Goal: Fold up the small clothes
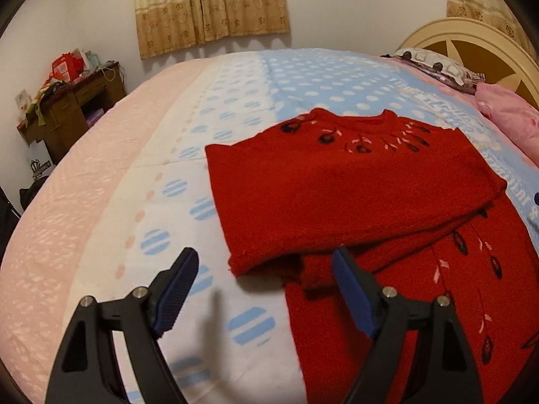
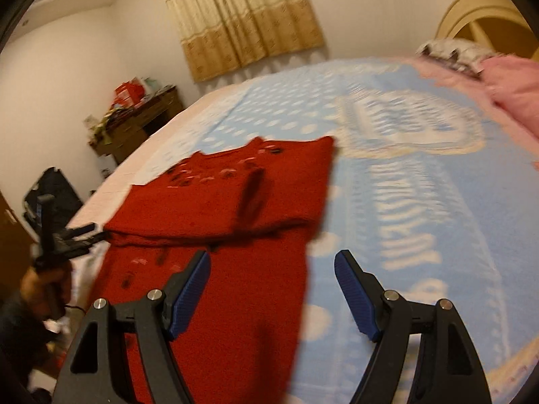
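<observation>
A red sweater is lying on the bed, spread over a blue-and-white dotted blanket, with its sleeved upper part folded across the body so that a doubled layer is sitting on top of the lower panel. Dark and pink leaf embroidery is showing along the neckline and down the lower right panel. The left gripper is hovering just in front of the folded edge with its blue-padded fingers spread apart and holding nothing; the right-hand finger is overlapping the sweater's hem, though contact cannot be judged. In the right wrist view, which is motion-blurred, the right gripper is likewise standing apart and empty above the sweater's right edge, one finger over red fabric, the other over blanket. The left gripper is appearing there at the sweater's far left side. A cluttered wooden desk, beige curtains, a pink pillow and a cream headboard are framing the scene.
</observation>
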